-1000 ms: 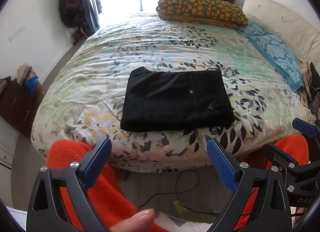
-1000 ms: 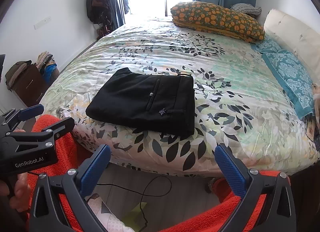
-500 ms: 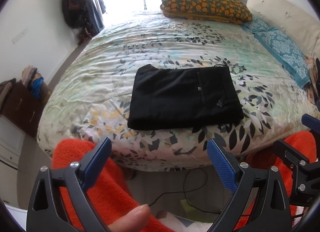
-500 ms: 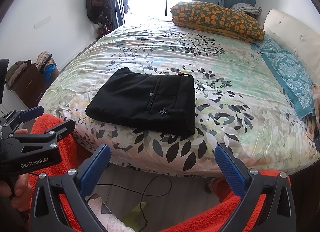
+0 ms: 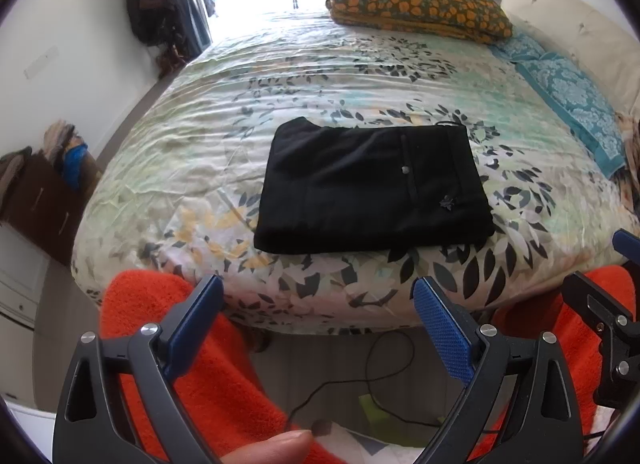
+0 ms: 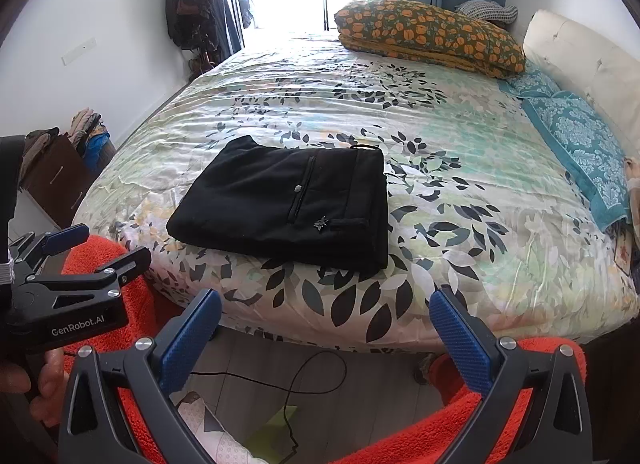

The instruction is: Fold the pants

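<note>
The black pants (image 5: 372, 188) lie folded into a flat rectangle near the front edge of the bed (image 5: 224, 132); they also show in the right wrist view (image 6: 284, 210). My left gripper (image 5: 316, 296) is open and empty, held off the bed in front of the pants. My right gripper (image 6: 324, 310) is open and empty, also short of the bed edge. The left gripper shows at the left of the right wrist view (image 6: 100, 244), and the right gripper at the right edge of the left wrist view (image 5: 600, 260).
An orange-patterned pillow (image 6: 428, 36) and a teal cloth (image 6: 576, 140) lie at the far and right sides of the bed. A black cable (image 6: 304, 376) runs on the floor below. Orange fabric (image 5: 208, 376) is under the grippers. A dark cabinet (image 6: 60, 172) stands left.
The left gripper's view has shifted up and nearer, so the pants sit more central. The right gripper has barely moved. The pants have not moved.
</note>
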The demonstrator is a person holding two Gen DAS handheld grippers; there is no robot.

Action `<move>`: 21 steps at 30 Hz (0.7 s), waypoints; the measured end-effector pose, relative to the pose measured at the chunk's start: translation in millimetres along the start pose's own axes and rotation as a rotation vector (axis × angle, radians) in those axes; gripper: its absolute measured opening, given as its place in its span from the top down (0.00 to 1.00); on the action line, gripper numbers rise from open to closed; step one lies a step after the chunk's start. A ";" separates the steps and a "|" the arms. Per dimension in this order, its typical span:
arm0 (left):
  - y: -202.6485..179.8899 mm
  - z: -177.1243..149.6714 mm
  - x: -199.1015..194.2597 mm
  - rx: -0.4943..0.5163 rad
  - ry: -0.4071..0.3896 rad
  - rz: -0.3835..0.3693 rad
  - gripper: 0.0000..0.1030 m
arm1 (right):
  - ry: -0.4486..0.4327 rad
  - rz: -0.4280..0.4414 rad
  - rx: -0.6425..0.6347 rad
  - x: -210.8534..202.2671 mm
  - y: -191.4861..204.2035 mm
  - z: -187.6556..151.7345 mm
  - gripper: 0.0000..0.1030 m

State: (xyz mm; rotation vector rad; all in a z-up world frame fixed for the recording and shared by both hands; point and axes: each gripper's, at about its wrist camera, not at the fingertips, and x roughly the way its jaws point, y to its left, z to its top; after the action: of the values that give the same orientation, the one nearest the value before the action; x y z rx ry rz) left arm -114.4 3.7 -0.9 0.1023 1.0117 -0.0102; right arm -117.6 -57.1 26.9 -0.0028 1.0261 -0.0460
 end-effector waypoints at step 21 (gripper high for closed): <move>-2.9 1.1 -3.5 0.004 -0.013 -0.005 0.06 | -0.016 -0.030 -0.035 -2.0 7.0 3.8 0.00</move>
State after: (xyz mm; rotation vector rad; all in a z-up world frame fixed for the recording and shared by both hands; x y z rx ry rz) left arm -115.5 0.7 2.4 0.1028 0.9985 -0.0175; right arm -115.1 -50.2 30.4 -0.0502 1.0107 -0.0549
